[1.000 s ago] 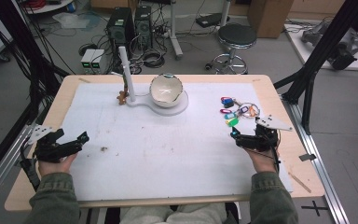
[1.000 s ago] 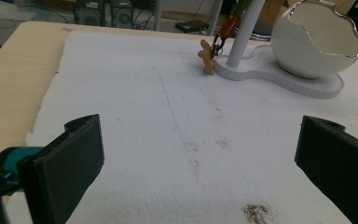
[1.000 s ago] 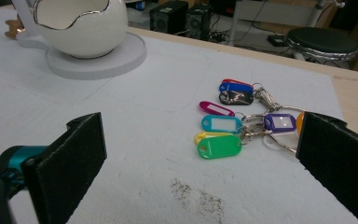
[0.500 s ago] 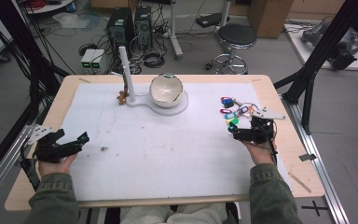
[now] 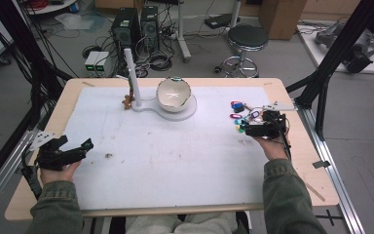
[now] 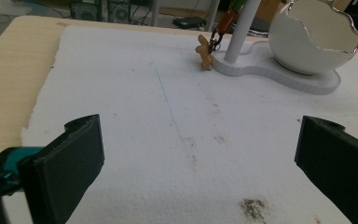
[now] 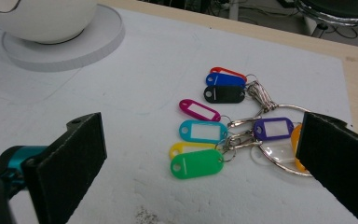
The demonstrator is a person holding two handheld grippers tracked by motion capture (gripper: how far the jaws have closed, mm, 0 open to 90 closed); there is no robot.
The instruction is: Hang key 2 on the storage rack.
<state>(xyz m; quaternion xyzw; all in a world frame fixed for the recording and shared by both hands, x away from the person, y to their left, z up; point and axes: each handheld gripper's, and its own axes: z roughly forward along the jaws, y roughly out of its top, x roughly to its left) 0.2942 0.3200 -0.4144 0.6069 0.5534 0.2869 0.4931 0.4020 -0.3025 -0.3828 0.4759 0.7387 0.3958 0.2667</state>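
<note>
The right gripper (image 5: pixel 247 129) hangs low over the bunch of key tags (image 7: pixel 223 122), jaws spread wide and holding nothing. The bunch lies flat on the white foam mat (image 5: pixel 175 161), off to the side of the eggshell bowl stand (image 5: pixel 174 100) and near the mat's edge on the person's right. In the right gripper view the tags fan out between the two black jaws: green tag (image 7: pixel 196 164) nearest, teal tag (image 7: pixel 203 131) just behind it, a purple tag (image 7: pixel 273 129) beside the big metal ring (image 7: pixel 279 140).

The step looks like a pick-up of the bunch. To do it well, I'd go for the cluster of small clips where the tags meet the ring (a flat tag alone would likely slide under the pads), come down square, and close only once both jaws straddle that knot. Lift slowly, since the loose tags will swing.

The left gripper (image 5: pixel 75 148) rests far across the mat from the stand, jaws also wide apart and empty. From its own view the stand's post (image 6: pixel 242 28) carries a small gingerbread charm (image 6: pixel 206 52), touching the base.
</note>
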